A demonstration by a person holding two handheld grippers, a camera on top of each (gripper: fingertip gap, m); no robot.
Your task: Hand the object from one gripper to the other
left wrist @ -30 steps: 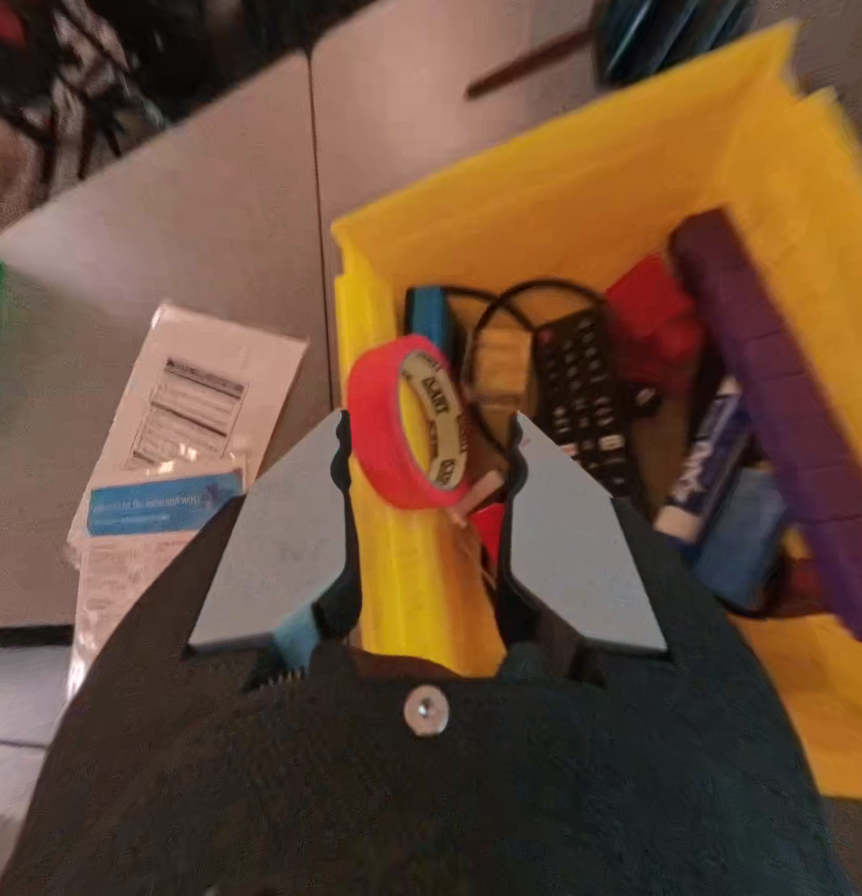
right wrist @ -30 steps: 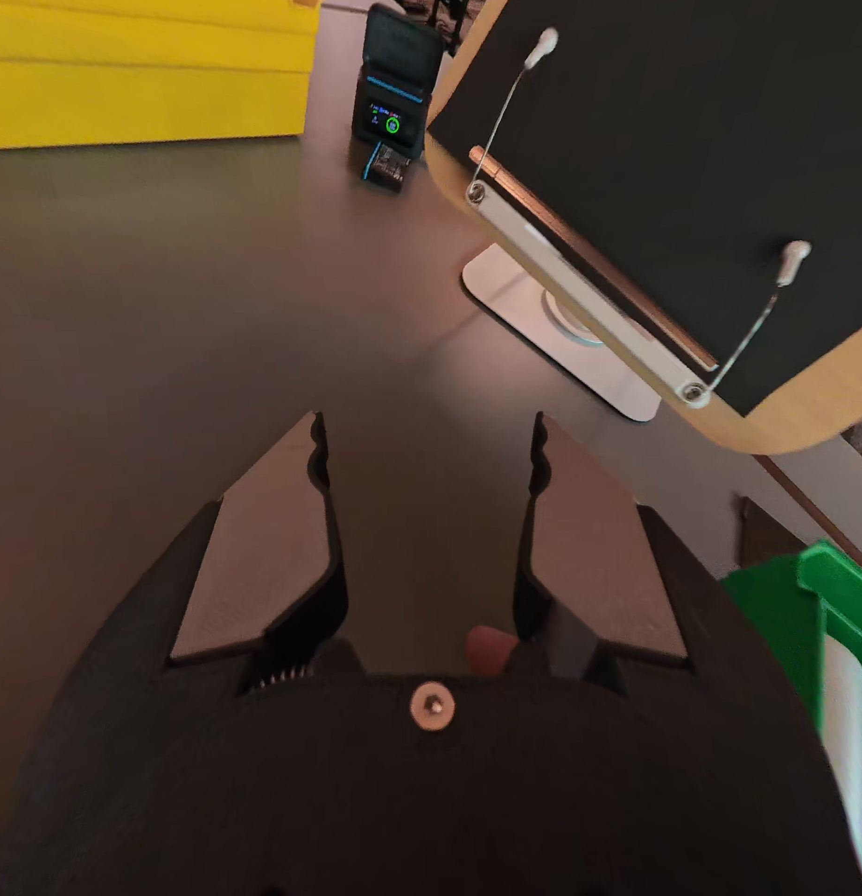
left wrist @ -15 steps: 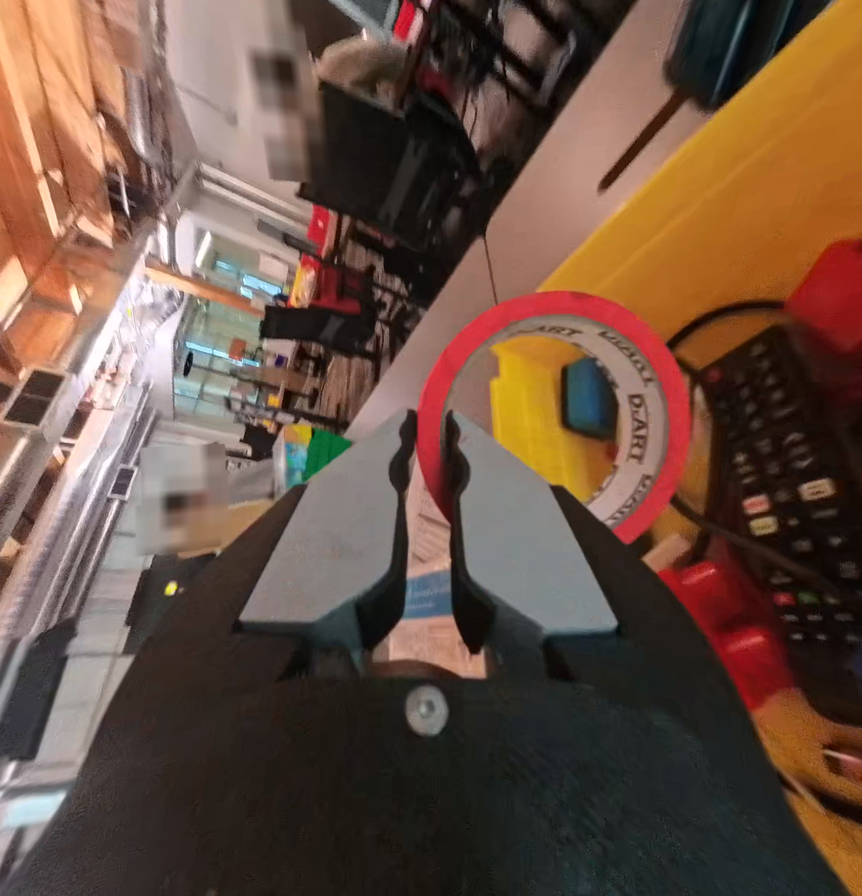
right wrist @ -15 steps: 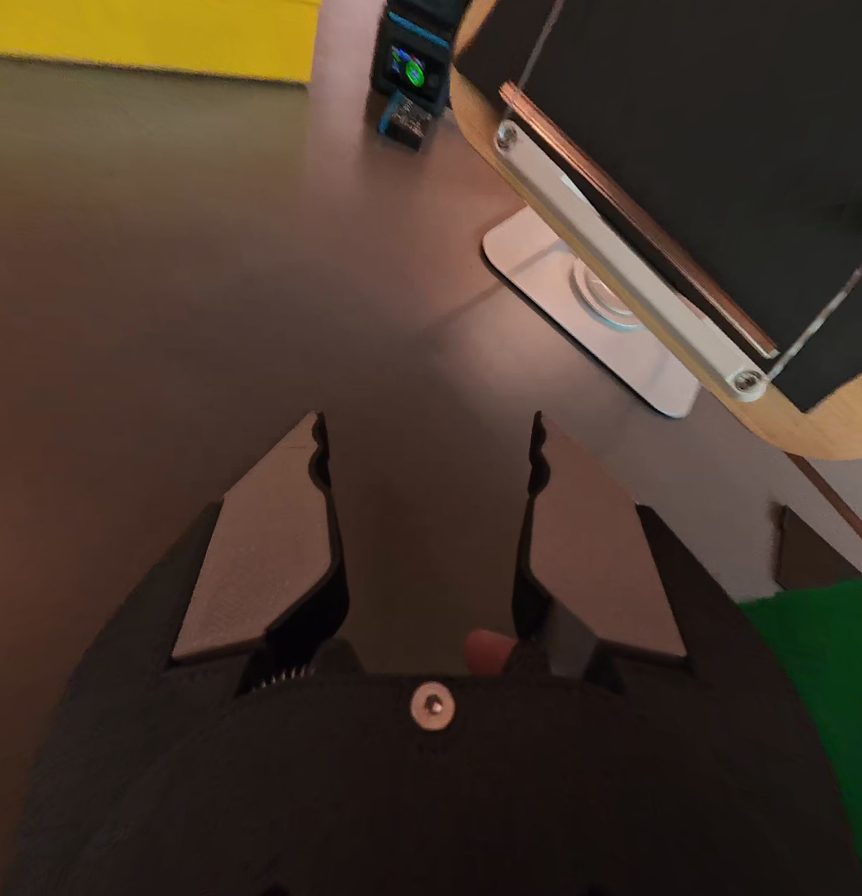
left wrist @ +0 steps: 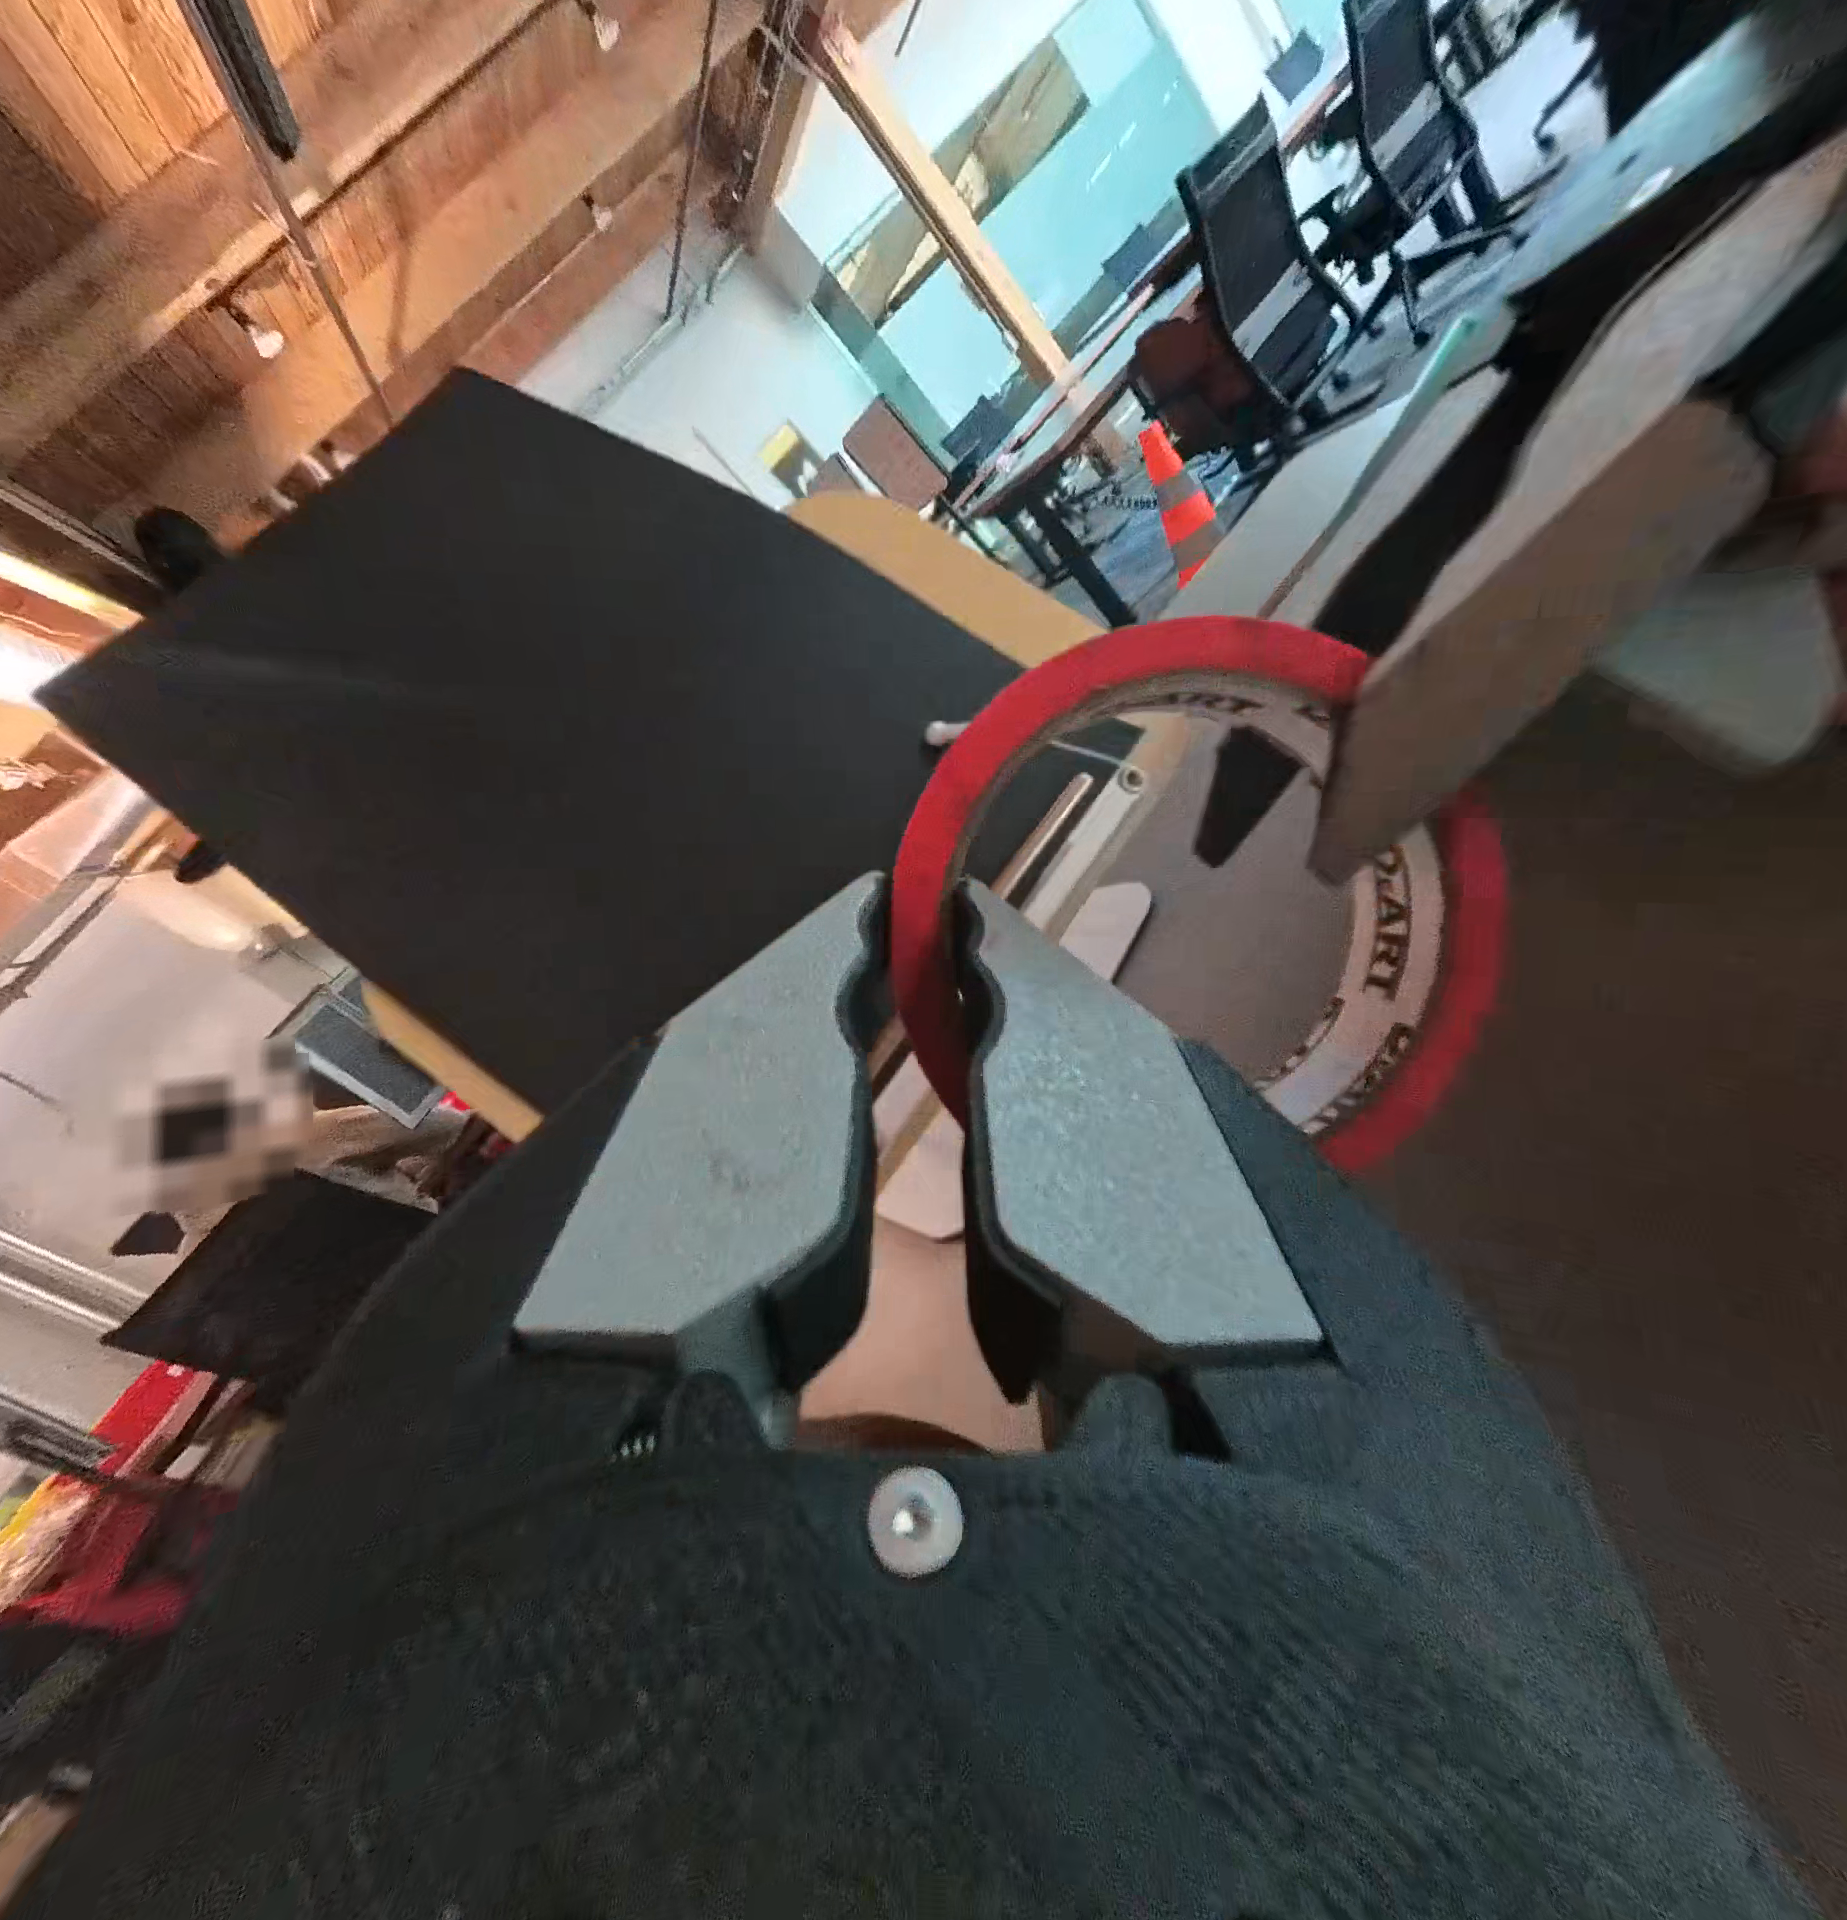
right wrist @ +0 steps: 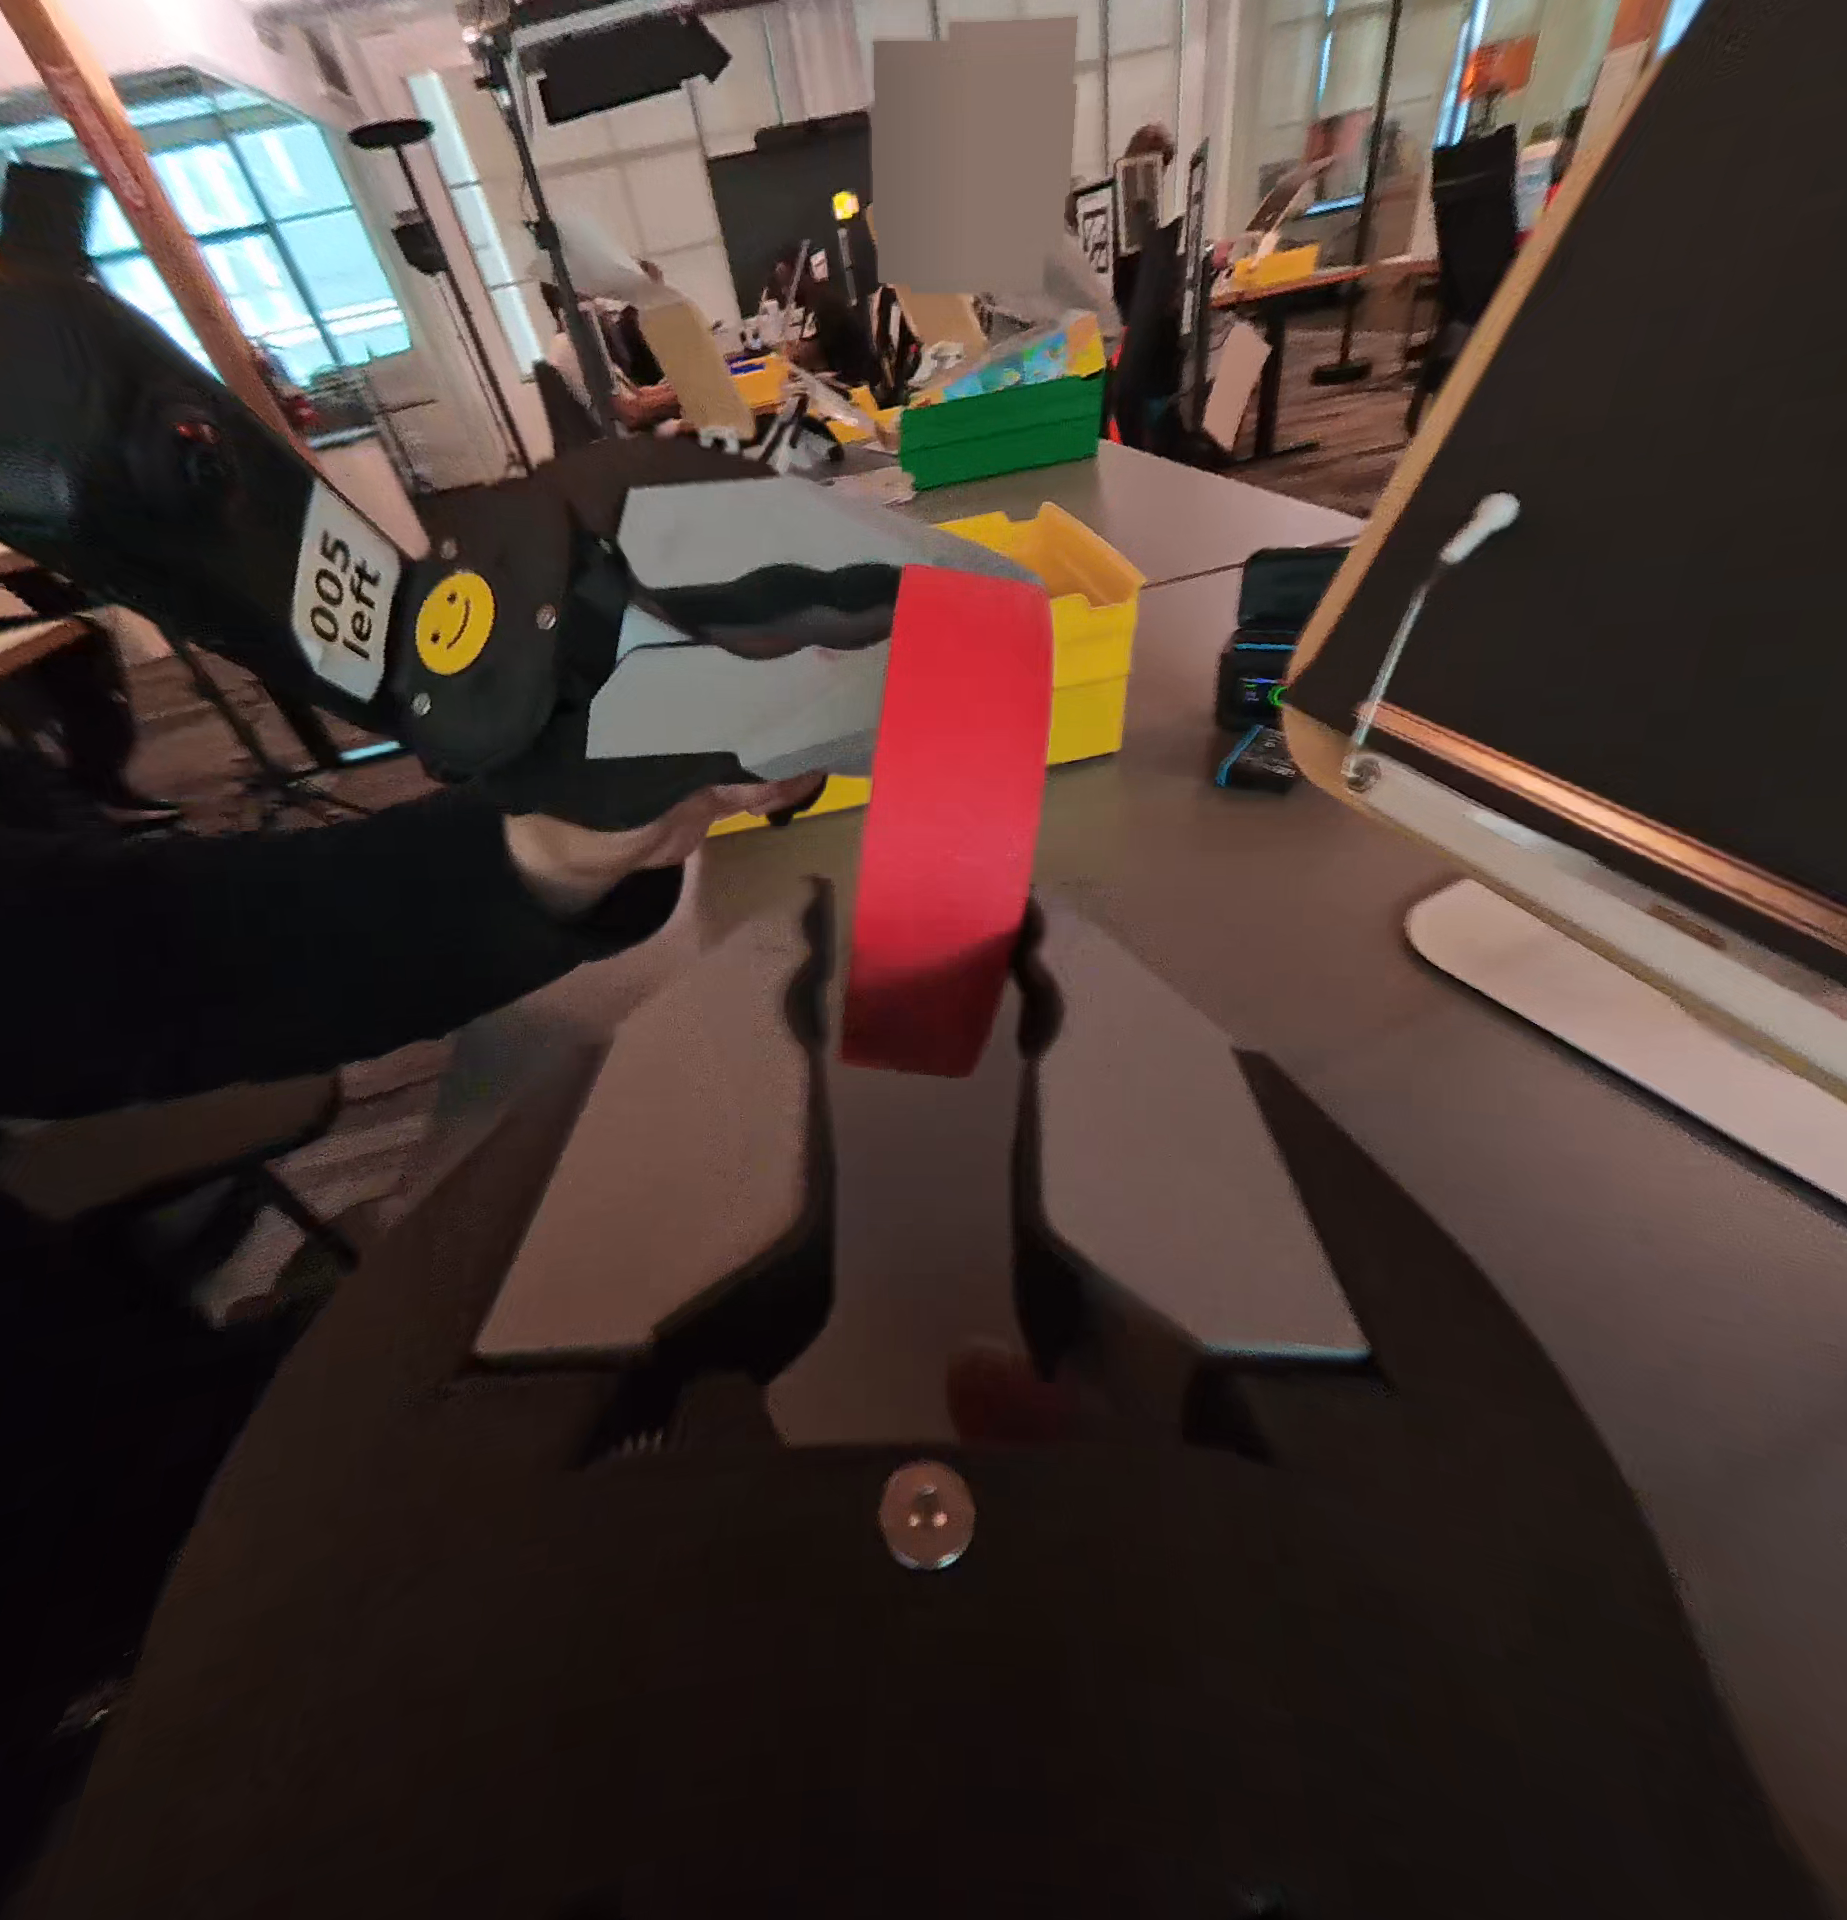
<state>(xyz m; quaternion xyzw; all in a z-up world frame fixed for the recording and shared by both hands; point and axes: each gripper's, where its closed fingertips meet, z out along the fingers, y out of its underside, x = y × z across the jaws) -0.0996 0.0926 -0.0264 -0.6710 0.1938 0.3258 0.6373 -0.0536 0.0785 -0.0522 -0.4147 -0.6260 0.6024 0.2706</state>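
Near the centre of the left wrist view, the left gripper (left wrist: pixel 914 940) is pinching the band of a red roll of tape with a pale cardboard core (left wrist: pixel 1418 997), one finger inside the ring and one outside, holding it in the air above the grey table (right wrist: pixel 1262 935). In the right wrist view the same roll (right wrist: pixel 950 821) is hanging edge-on in the middle of the frame, its lower part sitting between the spread fingers of the right gripper (right wrist: pixel 919 966), which is not yet pressing on it (one finger seems just at the tape's edge, though blur is hiding any contact). The roll is looking light and fairly stiff, a thin hoop with a matte, grippy outer face, so it is likely tolerating a firm squeeze across its width. The sensible place to take hold is the bottom arc, well apart from the left gripper's pinch. A yellow plastic bin (right wrist: pixel 1085 644) is sitting behind, right of centre.
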